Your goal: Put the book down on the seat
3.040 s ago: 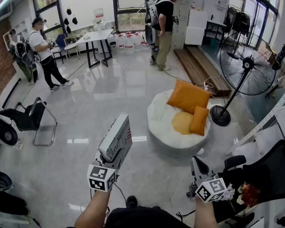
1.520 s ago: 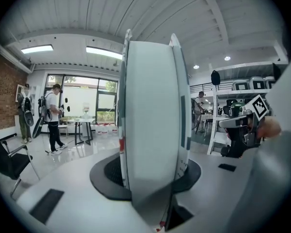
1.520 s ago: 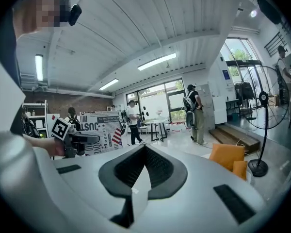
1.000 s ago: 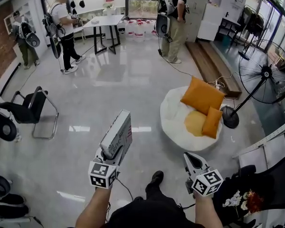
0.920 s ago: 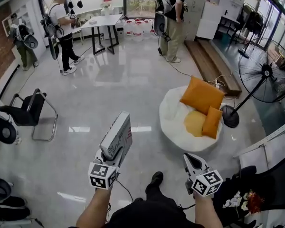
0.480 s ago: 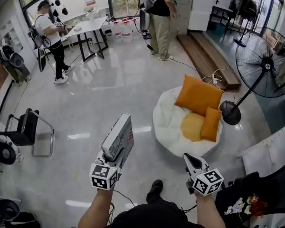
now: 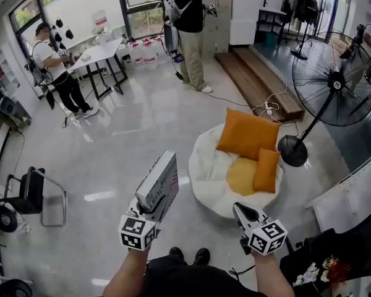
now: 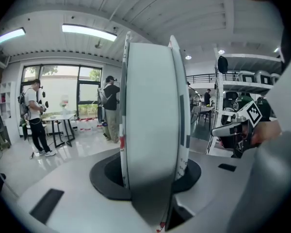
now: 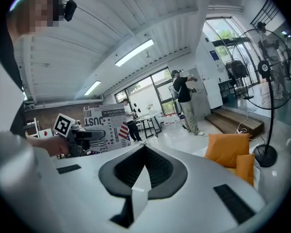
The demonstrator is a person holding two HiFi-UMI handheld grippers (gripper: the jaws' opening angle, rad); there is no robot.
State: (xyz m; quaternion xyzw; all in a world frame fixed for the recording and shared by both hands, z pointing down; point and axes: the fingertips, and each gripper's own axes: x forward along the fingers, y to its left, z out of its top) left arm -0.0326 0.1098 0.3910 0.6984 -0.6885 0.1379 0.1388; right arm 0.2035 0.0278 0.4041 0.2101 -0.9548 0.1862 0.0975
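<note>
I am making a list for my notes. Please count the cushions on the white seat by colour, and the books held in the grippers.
Orange cushions: 2
Yellow cushion: 1
Book, in the left gripper: 1
Total: 4

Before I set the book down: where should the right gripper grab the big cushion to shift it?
Probably its upper edge, from above on the near side. The big cushion stands propped on the seat, so that edge is free; the small cushion crowds its lower right.
</note>
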